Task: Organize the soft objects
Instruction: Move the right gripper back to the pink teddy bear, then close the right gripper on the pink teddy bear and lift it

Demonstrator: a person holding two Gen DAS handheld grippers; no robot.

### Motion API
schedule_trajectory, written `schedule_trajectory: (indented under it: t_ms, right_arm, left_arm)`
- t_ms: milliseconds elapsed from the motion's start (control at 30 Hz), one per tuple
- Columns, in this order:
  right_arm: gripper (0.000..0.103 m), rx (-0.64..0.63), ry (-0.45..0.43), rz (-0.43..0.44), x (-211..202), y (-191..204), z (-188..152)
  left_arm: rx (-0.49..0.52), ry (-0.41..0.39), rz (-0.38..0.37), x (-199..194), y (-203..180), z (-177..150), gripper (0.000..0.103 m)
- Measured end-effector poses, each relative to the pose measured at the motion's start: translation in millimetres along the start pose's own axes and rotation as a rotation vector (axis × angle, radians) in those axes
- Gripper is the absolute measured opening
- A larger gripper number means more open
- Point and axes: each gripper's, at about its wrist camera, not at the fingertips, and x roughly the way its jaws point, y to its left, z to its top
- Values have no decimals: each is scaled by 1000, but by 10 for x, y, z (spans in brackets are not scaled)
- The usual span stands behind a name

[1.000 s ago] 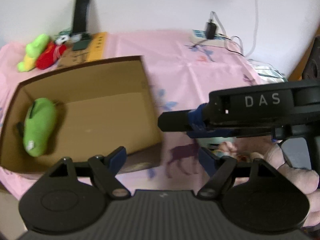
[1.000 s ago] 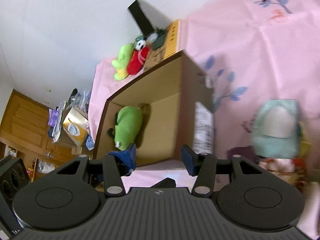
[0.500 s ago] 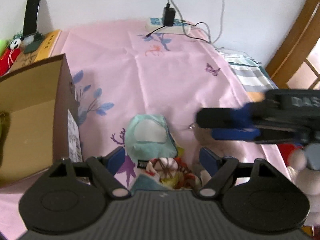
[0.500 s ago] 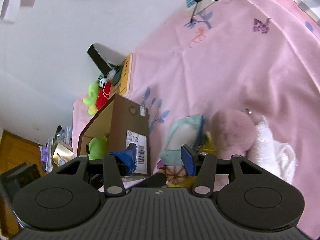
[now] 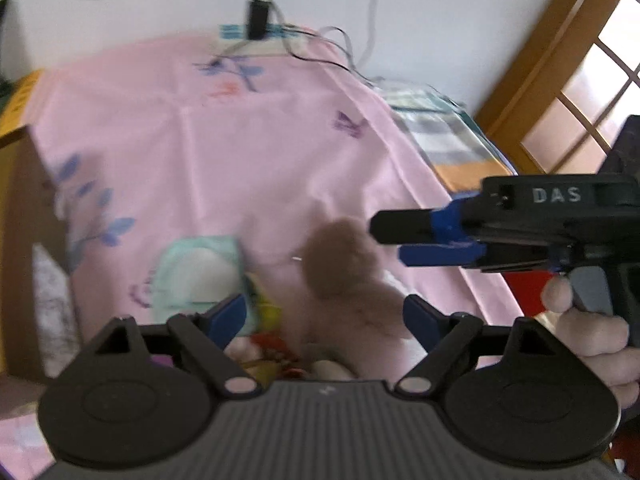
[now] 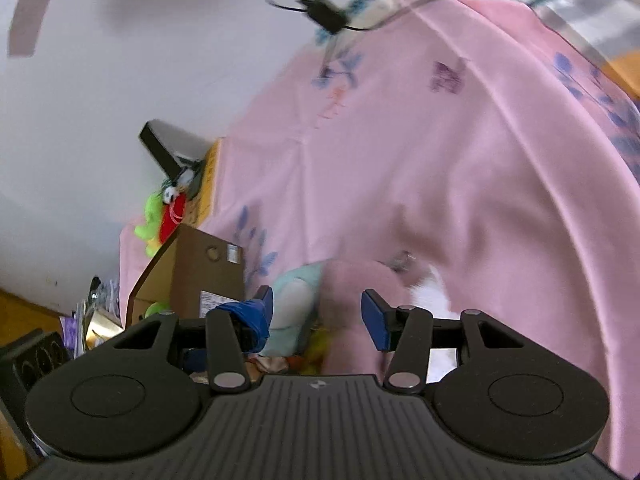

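Observation:
A pile of soft toys lies on the pink cloth: a mint-green plush, a fluffy pink-brown plush and small colourful toys under them. My left gripper is open and empty, just above the pile. My right gripper is open and empty over the pink plush and mint plush; it also shows in the left wrist view, side-on beside the pink plush. The cardboard box stands to the left with a green plush inside.
A power strip with cables lies at the far edge by the wall. Green and red plush toys and a black stand sit behind the box. A wooden frame is at the right.
Both grippers have swung right, away from the box and over the toy pile. The right gripper has come lower, next to the pink plush. Both stay open.

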Motion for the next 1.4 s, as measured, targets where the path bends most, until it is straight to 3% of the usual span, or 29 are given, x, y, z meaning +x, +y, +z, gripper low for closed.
schedule_trajectory:
  t_ms: [133,267,400,633,833,1000,1167,1400]
  right_arm:
    - [33,38,31,-12,29,-143,-55]
    - [33,80,71,27,138,-182,-114]
    - [32,65,105,27,265,-142,-134]
    - [32,29,87,31,200,-106,-96]
    - [33,55,30,-21,-21,-276,-39]
    - [32,115,24,-23,-74,-456,-95]
    - [32,112,16,49,24,-326,-97]
    - [32,57,55,37,271,-124,-136]
  left_arm:
    - [36,48,-28,196,-142,7,86]
    - [44,78,-25,371,-156,31,70]
    - [-21,98,-97,467,-23,60,60]
    - [-46,88,-102,447,58,56,56]
    - [-64,113,-111,549,114,66,62]
    - [-60,107,-134,598,106,52,55]
    - [-50,88,-140,587,97,46,53]
    - [-48,69,-142,538,92,38,44]
